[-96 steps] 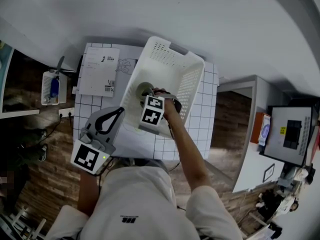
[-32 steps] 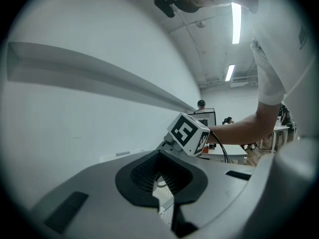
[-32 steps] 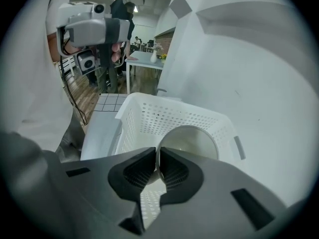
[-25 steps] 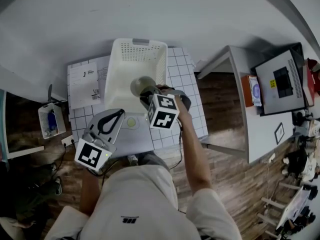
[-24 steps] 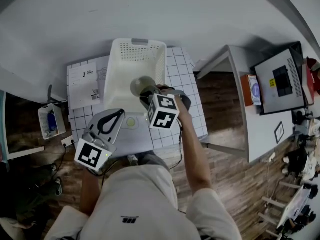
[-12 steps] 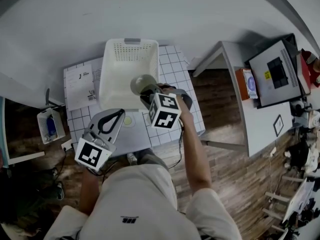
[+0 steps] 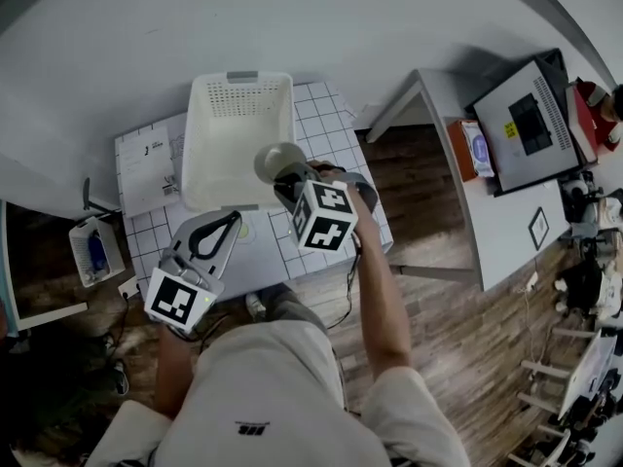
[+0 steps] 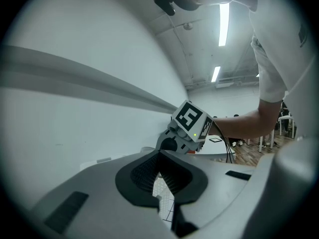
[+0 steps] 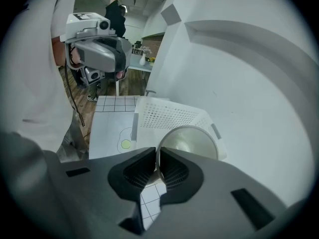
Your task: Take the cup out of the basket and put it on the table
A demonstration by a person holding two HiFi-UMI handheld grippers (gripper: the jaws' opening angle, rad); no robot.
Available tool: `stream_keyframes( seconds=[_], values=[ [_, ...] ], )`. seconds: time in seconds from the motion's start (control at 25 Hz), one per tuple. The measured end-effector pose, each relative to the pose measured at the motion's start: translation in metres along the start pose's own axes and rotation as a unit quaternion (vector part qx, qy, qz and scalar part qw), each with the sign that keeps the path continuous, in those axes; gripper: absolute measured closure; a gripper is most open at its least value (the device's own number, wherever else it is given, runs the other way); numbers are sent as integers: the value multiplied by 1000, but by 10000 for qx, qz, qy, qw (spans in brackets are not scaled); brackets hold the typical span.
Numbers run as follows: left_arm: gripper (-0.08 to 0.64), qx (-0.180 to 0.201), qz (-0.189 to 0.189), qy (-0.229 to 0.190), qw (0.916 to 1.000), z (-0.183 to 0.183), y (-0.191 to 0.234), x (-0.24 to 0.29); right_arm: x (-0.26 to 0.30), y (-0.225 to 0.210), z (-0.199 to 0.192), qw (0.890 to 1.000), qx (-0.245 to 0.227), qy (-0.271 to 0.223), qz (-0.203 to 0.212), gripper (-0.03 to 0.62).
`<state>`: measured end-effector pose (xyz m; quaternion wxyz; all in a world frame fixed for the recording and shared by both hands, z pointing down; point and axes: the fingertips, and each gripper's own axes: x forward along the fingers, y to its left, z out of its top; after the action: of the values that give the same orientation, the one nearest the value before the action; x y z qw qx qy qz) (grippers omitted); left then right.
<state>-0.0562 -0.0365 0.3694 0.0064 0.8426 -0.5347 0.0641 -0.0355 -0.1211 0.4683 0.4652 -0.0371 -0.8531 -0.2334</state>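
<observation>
A pale round cup hangs above the near right corner of the white perforated basket. My right gripper is shut on it. In the right gripper view the two pads pinch the rim of the cup, whose open mouth faces the camera, with the basket behind it. My left gripper is held low at the table's near left, apart from the basket. In the left gripper view its jaws meet with nothing between them.
The table has a white grid top. A printed sheet lies left of the basket, and a green dot is marked in front of it. A small crate sits on the floor at left. A desk with a monitor stands at right.
Seconds ago the cup was down inside the basket with my right gripper on it. It is now lifted out, at the basket's near right corner. The left gripper has kept still.
</observation>
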Motion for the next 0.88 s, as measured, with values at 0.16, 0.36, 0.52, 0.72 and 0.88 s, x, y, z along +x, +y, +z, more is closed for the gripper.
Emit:
stream_keyframes(
  seconds=[0.16,0.36,0.52,0.72,0.88],
  values=[
    [550,8,-110,13,9999,0,-6,4,-10,2,-5,9999,96,-8,-87,557],
    [551,53,-289,-27,9996,2,-19,11,-20,8,-13,9996,217,0,-166,557],
    [551,59,-419,-22,9991,3,-29,18,-32,10,-20,9992,290,-68,-256,557],
    [551,135,-623,-37,9980,2,-41,27,-42,13,-34,9984,434,-27,-363,557],
    [551,114,-771,-45,9969,4,-50,38,-51,14,-48,9975,554,27,-441,557]
  ],
)
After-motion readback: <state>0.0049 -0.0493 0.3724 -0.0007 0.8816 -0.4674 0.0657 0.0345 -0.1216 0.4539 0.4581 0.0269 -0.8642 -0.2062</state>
